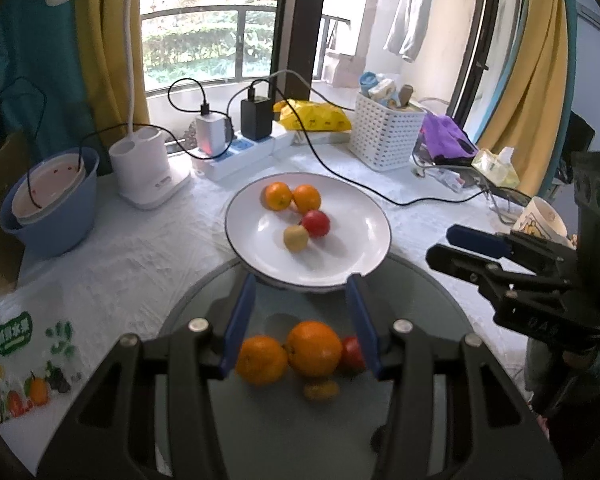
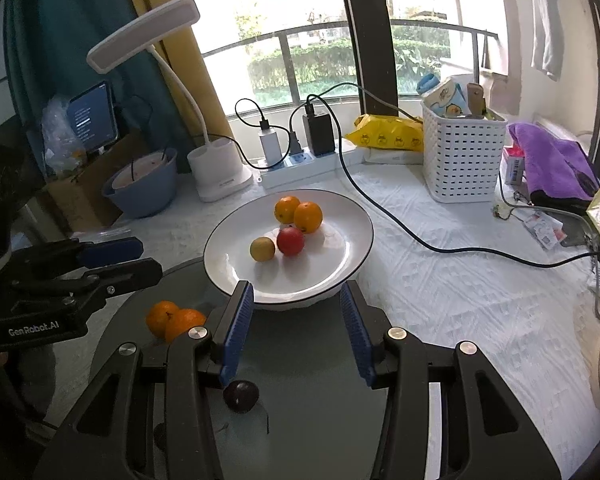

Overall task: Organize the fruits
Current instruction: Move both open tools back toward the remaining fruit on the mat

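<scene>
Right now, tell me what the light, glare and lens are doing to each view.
Left wrist view: daylight from the window behind washes out the glass; the plate and its fruit look soft; the fisheye bends the curtain edges. Right wrist view: window blown white at top, plate sharper, its fruit mirrored in the glass disc.

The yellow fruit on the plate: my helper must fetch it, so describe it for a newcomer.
Find the white plate in the middle of the table. Four fruits sit on it: two oranges behind, a red fruit in front. The yellow fruit beside the red one is the smallest and palest.
</scene>
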The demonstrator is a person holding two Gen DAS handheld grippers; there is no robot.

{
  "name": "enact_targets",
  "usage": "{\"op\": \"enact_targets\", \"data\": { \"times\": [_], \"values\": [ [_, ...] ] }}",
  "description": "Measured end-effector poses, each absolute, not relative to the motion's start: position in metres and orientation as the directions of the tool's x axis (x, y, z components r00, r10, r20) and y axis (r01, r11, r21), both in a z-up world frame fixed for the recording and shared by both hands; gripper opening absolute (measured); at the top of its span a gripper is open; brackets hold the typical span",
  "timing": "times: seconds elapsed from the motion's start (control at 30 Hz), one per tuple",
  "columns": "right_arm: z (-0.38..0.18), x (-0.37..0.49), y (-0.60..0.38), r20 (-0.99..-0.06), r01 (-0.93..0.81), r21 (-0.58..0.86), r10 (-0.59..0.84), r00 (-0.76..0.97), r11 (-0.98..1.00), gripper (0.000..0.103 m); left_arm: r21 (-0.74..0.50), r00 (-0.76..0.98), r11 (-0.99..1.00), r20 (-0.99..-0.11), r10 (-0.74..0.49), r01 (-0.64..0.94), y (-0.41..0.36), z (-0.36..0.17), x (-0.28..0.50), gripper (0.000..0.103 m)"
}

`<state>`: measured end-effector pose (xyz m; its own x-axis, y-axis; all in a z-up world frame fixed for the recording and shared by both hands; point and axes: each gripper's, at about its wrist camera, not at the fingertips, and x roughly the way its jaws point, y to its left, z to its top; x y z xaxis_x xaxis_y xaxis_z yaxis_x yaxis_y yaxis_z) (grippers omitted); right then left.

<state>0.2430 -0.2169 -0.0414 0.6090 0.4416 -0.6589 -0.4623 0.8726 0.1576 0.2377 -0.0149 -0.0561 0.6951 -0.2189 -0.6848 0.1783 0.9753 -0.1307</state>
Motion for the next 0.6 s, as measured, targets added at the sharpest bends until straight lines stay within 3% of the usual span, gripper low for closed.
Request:
{"op": "enact_targets", "data": {
  "times": [0.6],
  "values": [
    [-0.070, 0.211, -0.216, -0.708, -0.473, 0.166, 0.439, 0.554, 0.865, 0.048, -0.166, 0.661, 0.976, -0.718, -0.219, 0.143, -0.011, -0.084, 0.200, 0.049]
  ]
}}
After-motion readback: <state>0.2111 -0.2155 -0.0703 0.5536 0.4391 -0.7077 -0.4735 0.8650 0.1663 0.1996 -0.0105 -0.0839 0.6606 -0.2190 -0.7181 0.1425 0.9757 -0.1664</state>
